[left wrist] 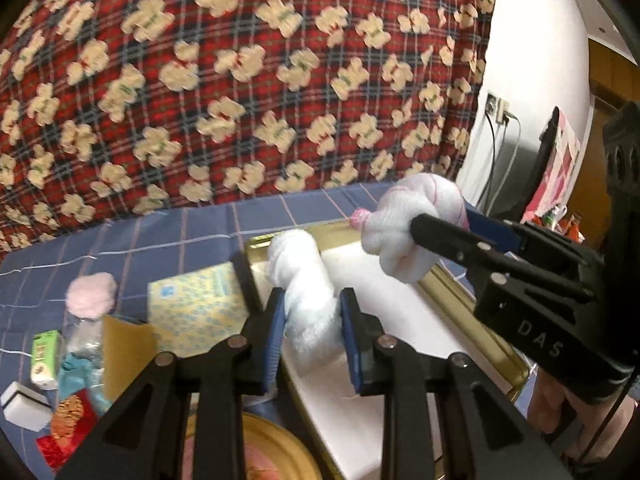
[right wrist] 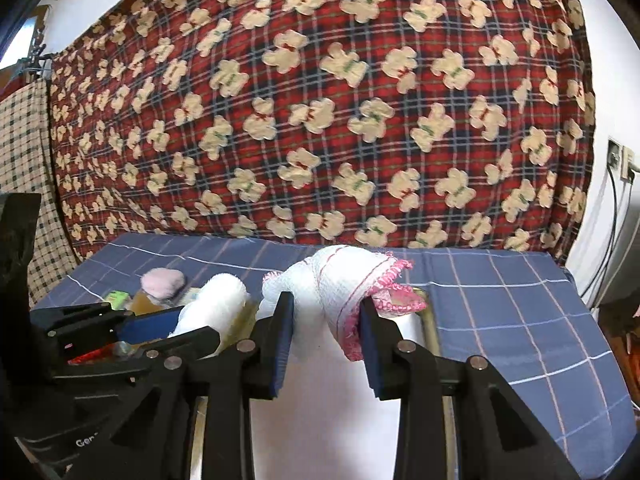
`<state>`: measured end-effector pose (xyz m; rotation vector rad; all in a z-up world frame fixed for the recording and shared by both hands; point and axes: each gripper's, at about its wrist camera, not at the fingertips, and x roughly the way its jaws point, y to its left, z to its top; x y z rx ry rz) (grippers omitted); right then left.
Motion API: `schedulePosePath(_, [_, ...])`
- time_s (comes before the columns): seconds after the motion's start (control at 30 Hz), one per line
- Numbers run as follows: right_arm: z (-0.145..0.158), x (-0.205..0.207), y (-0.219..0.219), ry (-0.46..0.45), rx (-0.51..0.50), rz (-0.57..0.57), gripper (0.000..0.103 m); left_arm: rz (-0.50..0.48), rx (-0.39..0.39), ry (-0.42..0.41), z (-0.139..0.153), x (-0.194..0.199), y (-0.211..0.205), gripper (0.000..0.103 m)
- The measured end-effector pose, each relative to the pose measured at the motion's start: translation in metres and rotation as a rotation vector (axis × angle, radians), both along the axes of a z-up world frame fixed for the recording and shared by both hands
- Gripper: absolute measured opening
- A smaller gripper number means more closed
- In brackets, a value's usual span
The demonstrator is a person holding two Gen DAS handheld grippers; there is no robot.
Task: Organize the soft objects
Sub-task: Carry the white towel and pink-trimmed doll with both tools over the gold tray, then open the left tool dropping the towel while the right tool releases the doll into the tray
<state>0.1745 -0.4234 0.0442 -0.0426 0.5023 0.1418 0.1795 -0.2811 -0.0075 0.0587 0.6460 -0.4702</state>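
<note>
With the left gripper (left wrist: 312, 320) clamped on a fluffy white rolled towel (left wrist: 304, 280) and the right gripper (right wrist: 326, 328) clamped on a pink-edged white cloth bundle (right wrist: 340, 280), both above the gold-rimmed white tray (left wrist: 472, 312), placing seems unfinished, a pink fuzzy puff (left wrist: 91, 294) remaining outside.

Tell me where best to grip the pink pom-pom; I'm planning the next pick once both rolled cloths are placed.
Grip the pink pom-pom across its fluffy middle, coming from above: it is round and soft, and a plastic bottle and yellow patterned box crowd its near side, so a sideways approach looks tight.
</note>
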Motion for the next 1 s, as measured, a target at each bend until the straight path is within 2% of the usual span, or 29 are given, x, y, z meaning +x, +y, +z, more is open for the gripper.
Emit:
schedulePosePath(0.13, [-0.007, 0.003, -0.015, 0.035, -0.019, -0.028, 0.035, -0.029, 0.015, 0.050, -0.010, 0.007, -0.014, 0.025])
schedulePosePath(0.33, [-0.026, 0.014, -0.031, 0.136, -0.057, -0.041, 0.035, -0.046, 0.027, 0.133, -0.024, 0.021, -0.027, 0.025])
schedulePosePath(0.5, [-0.039, 0.019, -0.034, 0.198, -0.094, -0.039, 0.035, -0.046, 0.043, 0.157, -0.033, 0.024, -0.033, 0.025])
schedulePosePath(1.0, [-0.054, 0.033, -0.024, 0.276, -0.151, -0.015, 0.038, -0.057, 0.094, 0.172, -0.038, 0.032, -0.039, 0.026])
